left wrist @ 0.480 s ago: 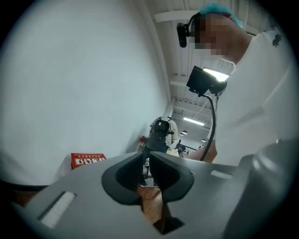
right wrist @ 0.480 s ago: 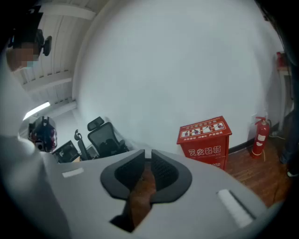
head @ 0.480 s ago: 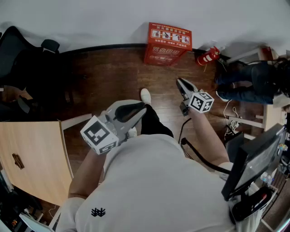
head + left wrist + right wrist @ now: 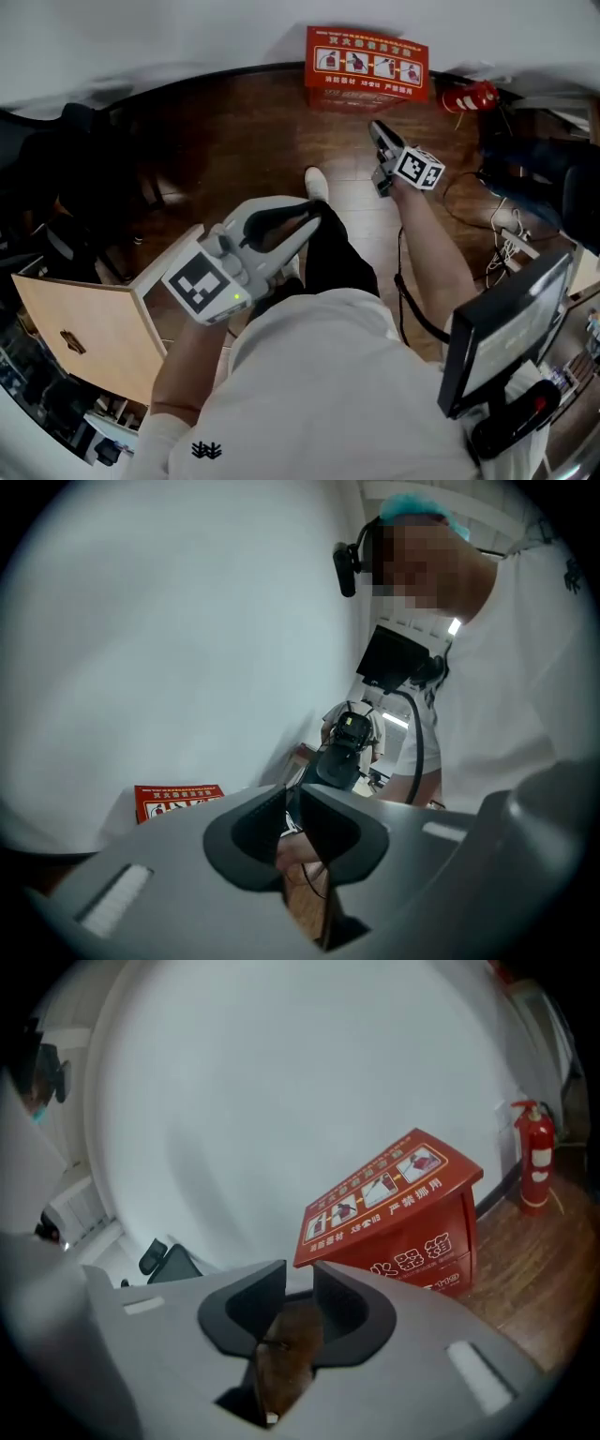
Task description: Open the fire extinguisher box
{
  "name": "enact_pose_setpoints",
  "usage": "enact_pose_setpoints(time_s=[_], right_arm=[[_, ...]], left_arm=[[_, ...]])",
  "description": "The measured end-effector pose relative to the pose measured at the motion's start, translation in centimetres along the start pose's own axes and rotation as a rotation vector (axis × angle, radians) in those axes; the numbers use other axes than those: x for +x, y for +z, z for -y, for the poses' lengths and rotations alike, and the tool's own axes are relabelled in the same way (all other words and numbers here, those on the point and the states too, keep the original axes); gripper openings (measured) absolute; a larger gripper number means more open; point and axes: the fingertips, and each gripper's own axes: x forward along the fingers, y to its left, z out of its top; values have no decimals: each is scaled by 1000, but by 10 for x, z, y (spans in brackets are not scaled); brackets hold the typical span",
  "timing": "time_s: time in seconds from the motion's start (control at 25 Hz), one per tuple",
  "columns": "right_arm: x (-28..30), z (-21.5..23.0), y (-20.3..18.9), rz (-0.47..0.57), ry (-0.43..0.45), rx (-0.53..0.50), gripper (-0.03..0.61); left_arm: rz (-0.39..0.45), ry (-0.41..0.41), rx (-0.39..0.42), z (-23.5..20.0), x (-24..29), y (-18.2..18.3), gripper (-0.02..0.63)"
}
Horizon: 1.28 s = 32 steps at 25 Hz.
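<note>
**Grippers.** The right gripper (image 4: 299, 1277) is carried ahead of the operator and aimed at the fire extinguisher box (image 4: 403, 1213). Its jaws stand a narrow gap apart with nothing between them. The left gripper (image 4: 292, 799) is held low in front of the operator's body, jaws all but together and empty.

**Task object.** The box stands on the wooden floor (image 4: 234, 141) with its back to the white wall (image 4: 281, 1101), well apart from both grippers. Its sloped lid (image 4: 389, 1177), the panel with the pictograms, lies down on the body, so the box is closed.

**Step in hand (judged).** Approach to the lid.
- Widen the right jaws before contact; the present gap looks too small to take the lid's front lip.
- Come in low and square to the front face, catch the lip, then swing it up and back. The hinge probably runs along the wall side, though no view shows it.
- Use the left gripper to steady the body if the box slides.

**Edges and clearance.**
- The wall close behind may limit how far the lid tilts.
- A fire extinguisher (image 4: 535, 1162) stands near the box's right side; keep the right elbow in.
- Cables (image 4: 506, 239) trail over the floor at the right.
- An office chair (image 4: 167, 1262) and a wooden panel (image 4: 89, 323) stand to the left.
- The floor directly before the box is open.
</note>
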Motion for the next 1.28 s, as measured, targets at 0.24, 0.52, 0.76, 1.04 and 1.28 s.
enact_pose_setpoints(time_s=[0.24, 0.52, 0.76, 1.04, 1.28], right_arm=[[56, 56, 6, 39, -18, 185, 111], [79, 93, 18, 152, -36, 397, 151], [84, 93, 29, 228, 37, 507, 123], [69, 66, 43, 212, 108, 533, 101], [57, 24, 92, 231, 224, 472, 101]], left_arm=[[-21, -10, -81, -44, 42, -2, 35], [-62, -17, -133, -62, 60, -9, 35], [-77, -18, -165, -71, 62, -9, 35], [-72, -41, -159, -72, 67, -1, 35], [-35, -50, -151, -71, 75, 11, 35]])
